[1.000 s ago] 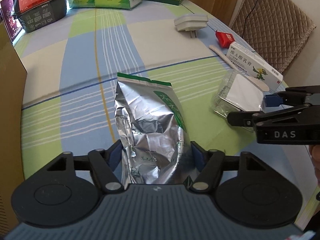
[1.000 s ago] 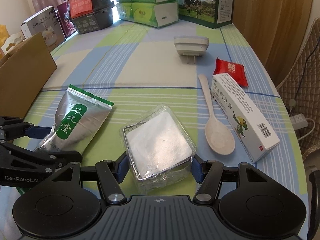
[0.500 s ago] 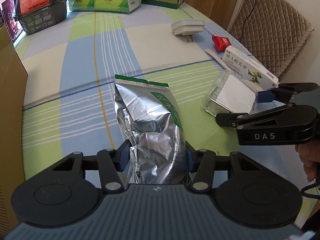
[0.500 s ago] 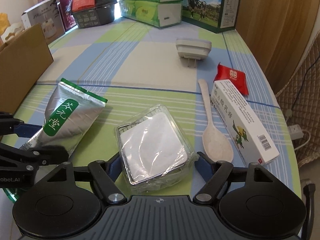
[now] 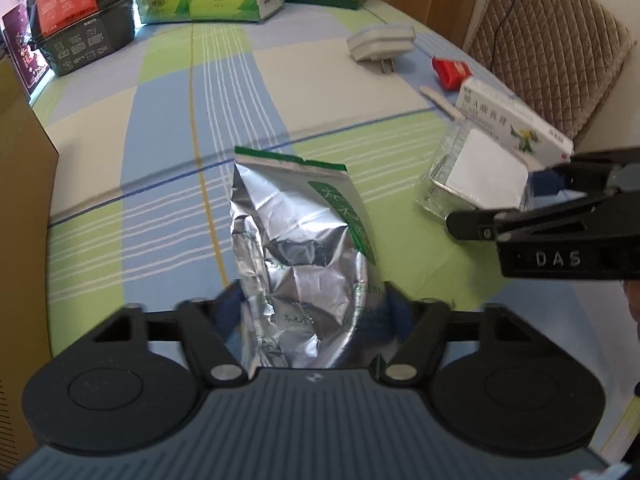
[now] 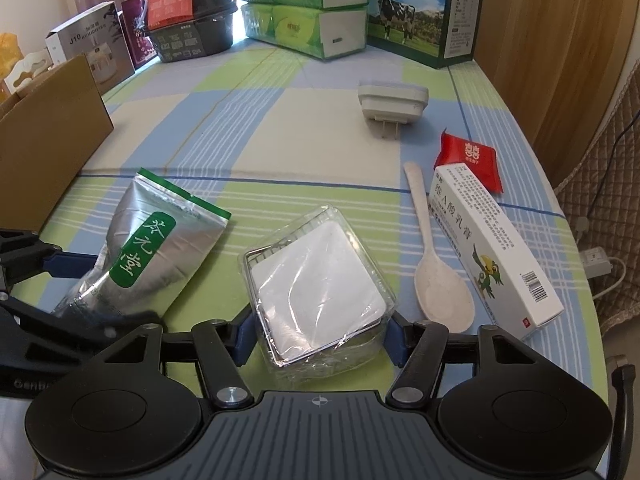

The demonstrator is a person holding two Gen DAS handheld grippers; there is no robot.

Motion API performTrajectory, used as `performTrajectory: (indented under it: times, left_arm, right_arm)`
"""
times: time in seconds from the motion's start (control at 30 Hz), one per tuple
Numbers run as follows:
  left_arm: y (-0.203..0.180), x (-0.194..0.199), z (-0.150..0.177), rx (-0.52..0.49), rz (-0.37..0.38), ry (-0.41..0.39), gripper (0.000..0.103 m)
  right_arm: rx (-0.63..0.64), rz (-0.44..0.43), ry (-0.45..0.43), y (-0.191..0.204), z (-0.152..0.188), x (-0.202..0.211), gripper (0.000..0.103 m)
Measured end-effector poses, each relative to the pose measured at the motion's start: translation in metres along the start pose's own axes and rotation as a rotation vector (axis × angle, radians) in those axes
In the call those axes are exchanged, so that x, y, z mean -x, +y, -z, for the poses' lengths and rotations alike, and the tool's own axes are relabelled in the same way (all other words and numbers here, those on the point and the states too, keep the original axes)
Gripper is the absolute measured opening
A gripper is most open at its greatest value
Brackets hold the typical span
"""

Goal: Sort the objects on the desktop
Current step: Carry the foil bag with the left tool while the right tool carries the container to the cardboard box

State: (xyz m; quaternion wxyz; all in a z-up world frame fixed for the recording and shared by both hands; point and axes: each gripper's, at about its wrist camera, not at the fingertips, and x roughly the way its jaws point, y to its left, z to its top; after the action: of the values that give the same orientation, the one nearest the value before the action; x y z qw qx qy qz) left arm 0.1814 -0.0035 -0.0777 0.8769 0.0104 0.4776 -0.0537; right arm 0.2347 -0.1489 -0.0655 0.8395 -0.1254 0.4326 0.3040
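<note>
Left tongs [image 5: 310,312]: clenched on the near end of the silver foil pouch [image 5: 296,248]. Blue pads press into the foil on both sides; the foil is creased where pinched. Pouch long axis runs straight away from the tongs toward the far edge of the surface [image 5: 168,128], green-trimmed seal end farthest out.

Right tongs [image 6: 318,330]: straddling the near end of the clear plastic box [image 6: 320,276], pads at both side walls. Contact looks made, but firm squeeze cannot be confirmed; judged grasping the box.

Box sits near the front edge of the surface, between the pouch and the white spoon [image 6: 434,264]. Ointment carton [image 6: 494,248] lies just beyond the spoon, toward the right edge. Cardboard box [image 6: 48,136] stands at the left edge, nearer the left tongs.

Judgement: each item sits directly ahead of its own tongs; lift comes next.
</note>
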Motion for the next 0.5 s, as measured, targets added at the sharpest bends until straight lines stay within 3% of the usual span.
performTrajectory:
  times: [0.1, 0.37, 0.5]
  left_arm:
    - [0.005, 0.007, -0.002, 0.015, 0.006, -0.005, 0.046]
    - [0.012, 0.032, -0.01, 0.043, 0.009, -0.074, 0.044]
    - [0.009, 0.028, -0.012, 0.046, 0.012, -0.06, 0.044]
  right_arm:
    - [-0.002, -0.002, -0.006, 0.002, -0.001, 0.002, 0.059]
    - [-0.008, -0.037, -0.051, 0.011, -0.013, 0.018, 0.059]
    - [-0.022, -0.035, -0.041, 0.01, -0.015, 0.016, 0.059]
